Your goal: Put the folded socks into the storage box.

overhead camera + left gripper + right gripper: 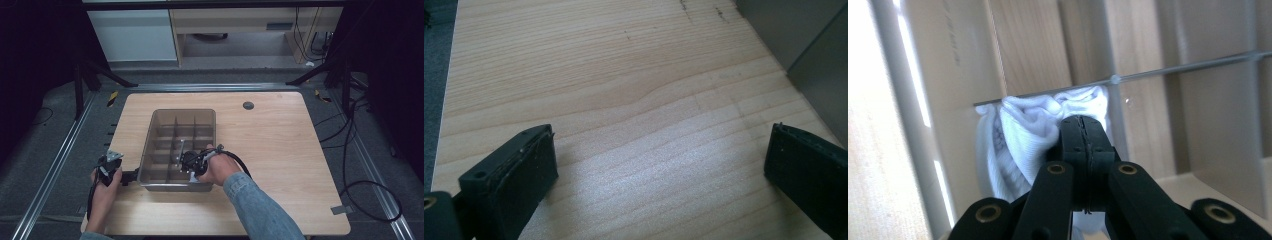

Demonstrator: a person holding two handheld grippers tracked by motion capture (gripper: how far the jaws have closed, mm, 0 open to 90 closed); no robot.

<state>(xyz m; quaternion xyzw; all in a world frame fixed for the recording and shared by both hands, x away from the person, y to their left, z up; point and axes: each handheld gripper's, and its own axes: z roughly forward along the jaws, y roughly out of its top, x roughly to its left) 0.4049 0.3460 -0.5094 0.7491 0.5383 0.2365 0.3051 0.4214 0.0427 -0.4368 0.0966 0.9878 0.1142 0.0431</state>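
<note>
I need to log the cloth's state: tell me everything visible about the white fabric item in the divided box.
The white ribbed fabric item, perhaps a sock, looks soft and knitted. It is bunched and crumpled, standing in one compartment of the translucent grey divided plastic box, against a thin divider wall. The right claw, jaws shut, presses against its folds; whether fabric is pinched is unclear.

Wooden table (280, 150), round grommet (248, 105)

A lab — wooden table (280, 150), rail frame (45, 175), trailing cables (350, 165).
</note>
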